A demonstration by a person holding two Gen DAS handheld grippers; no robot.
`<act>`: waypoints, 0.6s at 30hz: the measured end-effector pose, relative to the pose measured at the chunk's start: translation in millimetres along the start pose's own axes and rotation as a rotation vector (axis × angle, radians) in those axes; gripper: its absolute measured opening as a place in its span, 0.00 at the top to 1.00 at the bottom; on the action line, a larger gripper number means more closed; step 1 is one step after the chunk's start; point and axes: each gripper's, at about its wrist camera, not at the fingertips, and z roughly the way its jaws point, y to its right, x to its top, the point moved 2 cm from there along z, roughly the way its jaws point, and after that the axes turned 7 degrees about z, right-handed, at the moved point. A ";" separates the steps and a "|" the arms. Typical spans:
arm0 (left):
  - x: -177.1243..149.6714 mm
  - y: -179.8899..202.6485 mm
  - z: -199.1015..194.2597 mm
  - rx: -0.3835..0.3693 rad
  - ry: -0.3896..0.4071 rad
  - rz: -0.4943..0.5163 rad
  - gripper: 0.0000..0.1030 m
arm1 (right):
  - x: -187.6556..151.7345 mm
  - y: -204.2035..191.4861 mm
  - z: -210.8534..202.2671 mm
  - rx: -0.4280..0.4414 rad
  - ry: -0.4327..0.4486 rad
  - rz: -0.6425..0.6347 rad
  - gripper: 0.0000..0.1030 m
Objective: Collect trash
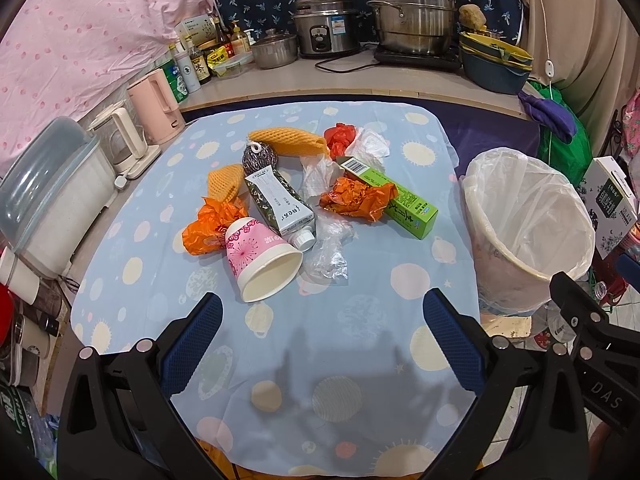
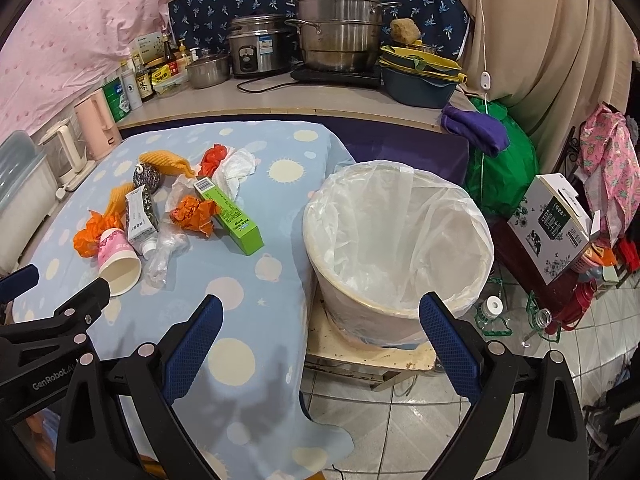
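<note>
Trash lies in a pile on the blue spotted tablecloth (image 1: 160,280): a pink paper cup (image 1: 262,264) on its side, a milk carton (image 1: 280,206), a green box (image 1: 396,200), orange wrappers (image 1: 356,200), yellow foam nets (image 1: 288,142), a steel scrubber (image 1: 258,158), tissues (image 1: 320,176) and clear plastic (image 1: 330,256). A white lined bin (image 1: 524,232) stands right of the table, also in the right wrist view (image 2: 396,248). My left gripper (image 1: 322,312) is open and empty, just short of the cup. My right gripper (image 2: 320,316) is open and empty, near the bin's front rim.
A counter behind the table holds steel pots (image 1: 412,12), a rice cooker (image 1: 326,26), bottles (image 1: 196,64) and stacked basins (image 1: 496,64). Kettles (image 1: 156,108) and a lidded box (image 1: 48,208) stand left of the table. A carton box (image 2: 556,228) and bottles (image 2: 490,308) sit on the tiled floor at right.
</note>
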 end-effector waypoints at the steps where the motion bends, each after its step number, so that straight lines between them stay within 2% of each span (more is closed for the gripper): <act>1: 0.1 0.5 -1.2 0.000 0.001 0.001 0.07 | -0.2 0.6 -0.7 0.000 0.002 0.002 0.08; 18: -0.7 5.2 -10.3 0.001 0.023 0.016 0.07 | 0.3 11.0 -8.3 -0.001 0.021 0.022 0.08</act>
